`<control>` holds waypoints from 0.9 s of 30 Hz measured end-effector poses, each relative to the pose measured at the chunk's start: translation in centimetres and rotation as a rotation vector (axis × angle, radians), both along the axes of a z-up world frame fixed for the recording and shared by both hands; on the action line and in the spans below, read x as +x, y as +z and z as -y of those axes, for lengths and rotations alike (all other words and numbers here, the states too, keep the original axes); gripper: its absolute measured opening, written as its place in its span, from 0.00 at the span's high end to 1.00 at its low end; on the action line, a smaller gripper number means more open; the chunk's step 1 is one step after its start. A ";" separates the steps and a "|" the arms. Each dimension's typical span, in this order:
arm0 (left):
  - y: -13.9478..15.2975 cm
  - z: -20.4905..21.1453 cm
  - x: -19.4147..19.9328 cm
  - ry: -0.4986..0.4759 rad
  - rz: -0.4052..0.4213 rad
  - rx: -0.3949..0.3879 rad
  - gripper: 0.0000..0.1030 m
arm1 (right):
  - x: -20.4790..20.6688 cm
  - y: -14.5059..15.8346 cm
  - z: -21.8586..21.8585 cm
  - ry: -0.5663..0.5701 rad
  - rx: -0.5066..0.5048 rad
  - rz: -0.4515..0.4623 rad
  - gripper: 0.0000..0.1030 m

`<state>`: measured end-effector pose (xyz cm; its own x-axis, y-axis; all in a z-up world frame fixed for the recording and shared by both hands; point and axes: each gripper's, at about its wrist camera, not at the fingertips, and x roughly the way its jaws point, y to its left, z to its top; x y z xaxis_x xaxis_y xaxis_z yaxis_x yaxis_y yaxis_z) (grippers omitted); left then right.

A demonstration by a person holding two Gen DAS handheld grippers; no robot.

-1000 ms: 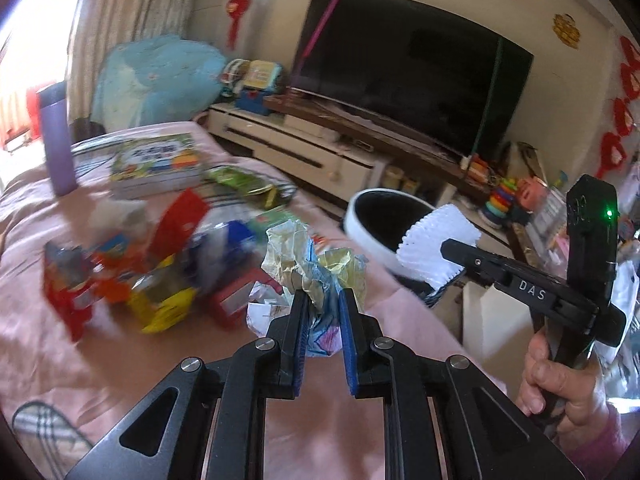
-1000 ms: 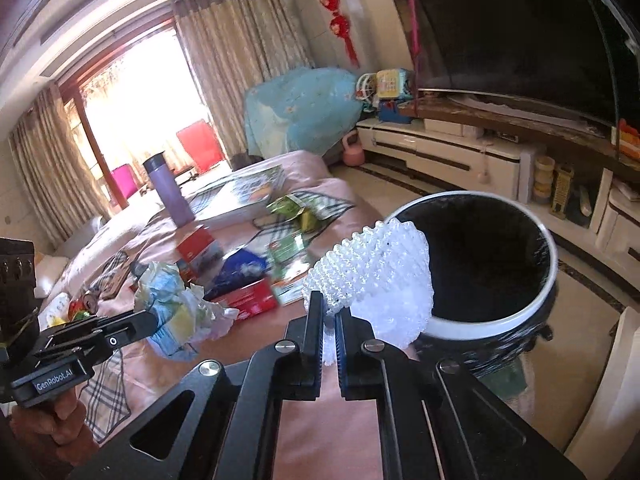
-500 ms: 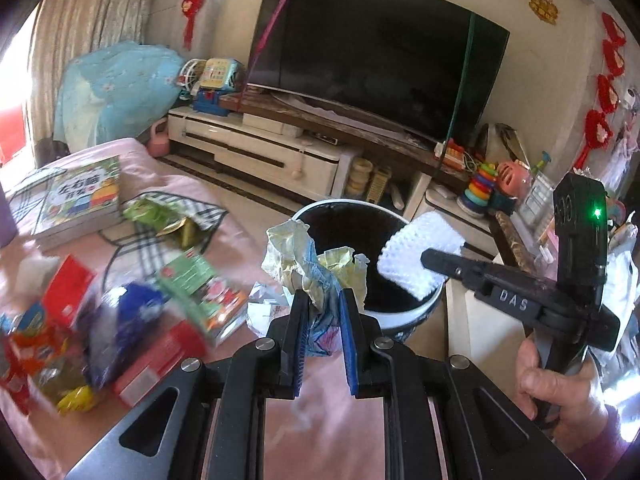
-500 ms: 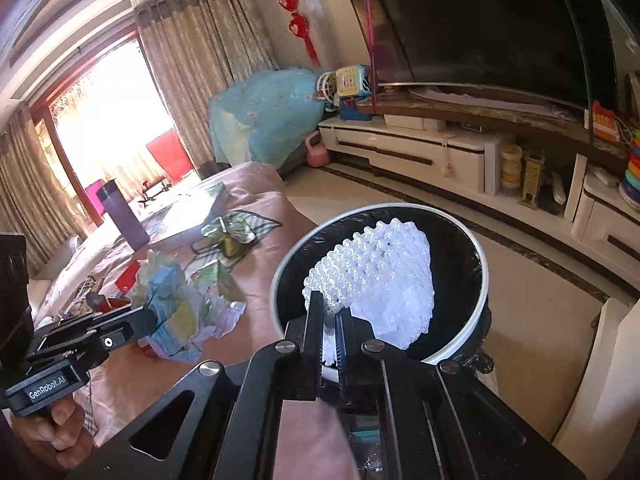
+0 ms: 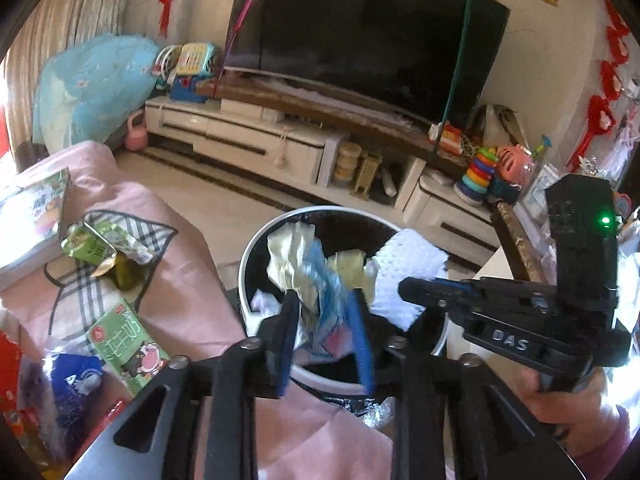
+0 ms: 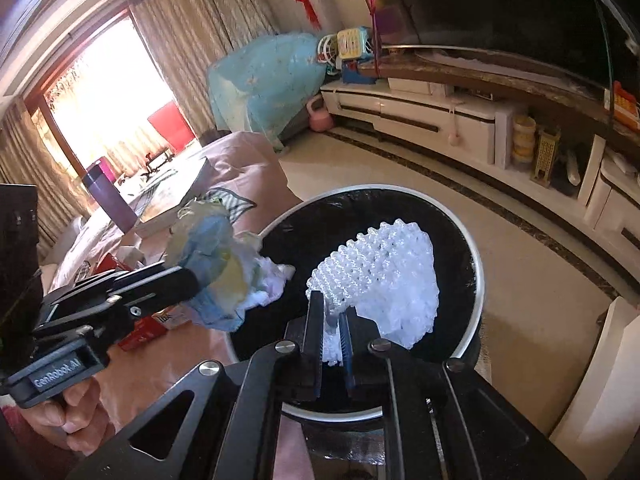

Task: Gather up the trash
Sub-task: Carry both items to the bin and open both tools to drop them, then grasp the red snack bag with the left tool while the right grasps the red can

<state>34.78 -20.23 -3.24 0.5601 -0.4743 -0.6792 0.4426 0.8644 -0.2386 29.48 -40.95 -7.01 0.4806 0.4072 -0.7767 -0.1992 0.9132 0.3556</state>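
Both grippers hovering over the bin (image 6: pixel 476 280)
Left gripper (image 5: pixel 326 316) is opening around crumpled wrappers (image 5: pixel 316 276); right gripper (image 6: pixel 331 322), barely parting, is pinching white foam netting (image 6: pixel 384 276).

Crumpled wrapper wad (image 5: pixel 316 280), pale yellow, blue and white, is seen over the left part of the trash bin's (image 5: pixel 256 248) opening, between parted pads, lower end hanging inside the rim. White foam net sleeve (image 6: pixel 380 276), honeycomb-textured and bent over, is seen above the bin's middle, one end between near-closed pads. Bin is round, black-lined with a white rim, standing against the edge of the pink-covered table (image 5: pixel 180 272).
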 end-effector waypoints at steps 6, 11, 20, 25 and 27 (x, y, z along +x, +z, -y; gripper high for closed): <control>0.0 0.5 0.4 0.012 -0.005 0.001 0.57 | -0.5 0.1 1.5 -0.027 0.016 -0.002 0.64; 0.2 -1.2 -1.7 0.035 0.005 -0.011 0.47 | -1.6 0.7 1.4 -0.046 0.013 0.021 0.59; 0.1 -6.7 -8.3 0.147 0.009 -0.031 0.25 | -5.0 2.0 -2.1 -0.074 0.039 0.088 0.11; 0.0 -10.3 -12.0 0.191 -0.003 -0.038 0.25 | -6.9 2.3 -5.0 -0.061 0.038 0.107 0.09; 0.2 -11.6 -13.3 0.212 -0.003 -0.034 0.25 | -7.7 2.3 -6.0 -0.056 0.053 0.107 0.09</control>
<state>21.46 -8.65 -3.09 0.6474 -0.3691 -0.6668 0.2514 0.9293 -0.2704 21.79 -34.97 -4.72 0.5824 0.4166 -0.6980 -0.1879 0.9044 0.3830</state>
